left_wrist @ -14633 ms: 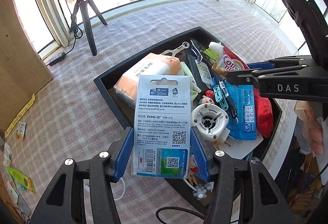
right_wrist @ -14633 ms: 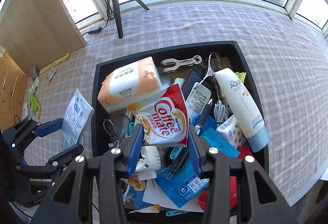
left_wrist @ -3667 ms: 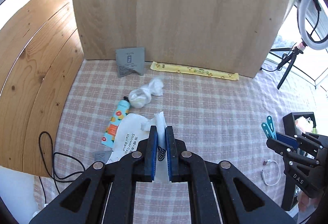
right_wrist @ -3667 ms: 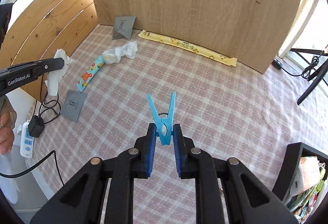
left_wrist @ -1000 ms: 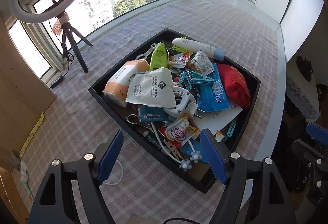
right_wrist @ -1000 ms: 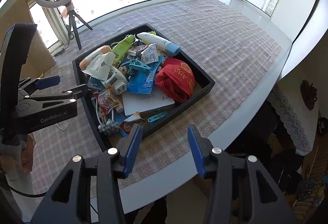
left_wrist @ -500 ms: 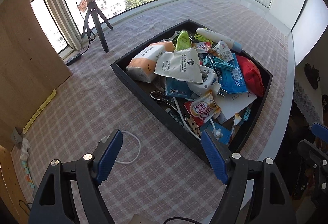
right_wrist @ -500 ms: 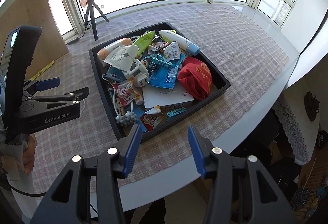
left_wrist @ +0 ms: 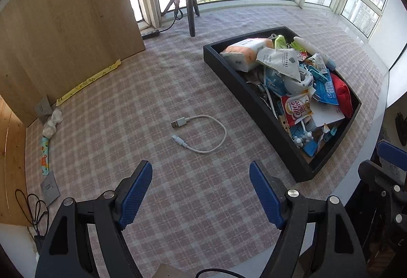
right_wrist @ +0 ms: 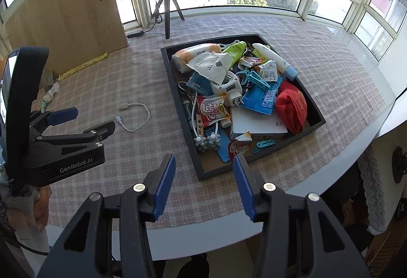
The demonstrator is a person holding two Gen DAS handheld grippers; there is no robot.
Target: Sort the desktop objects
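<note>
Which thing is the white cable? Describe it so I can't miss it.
Find the black tray on the checked cloth. Left of it, alone on bare cloth, lies the white cable curled in an open loop. Unlike everything piled in the tray, it lies outside, both plugs visible.

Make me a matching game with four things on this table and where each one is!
Things:
1. white cable
2. red pouch
3. ring light stand
4. yellow strip

Places:
A. inside the black tray
B. at the foot of the wooden board
C. on the checked cloth, beside the tray
D. by the window, behind the tray

Pairs: 1-C, 2-A, 3-D, 4-B
</note>
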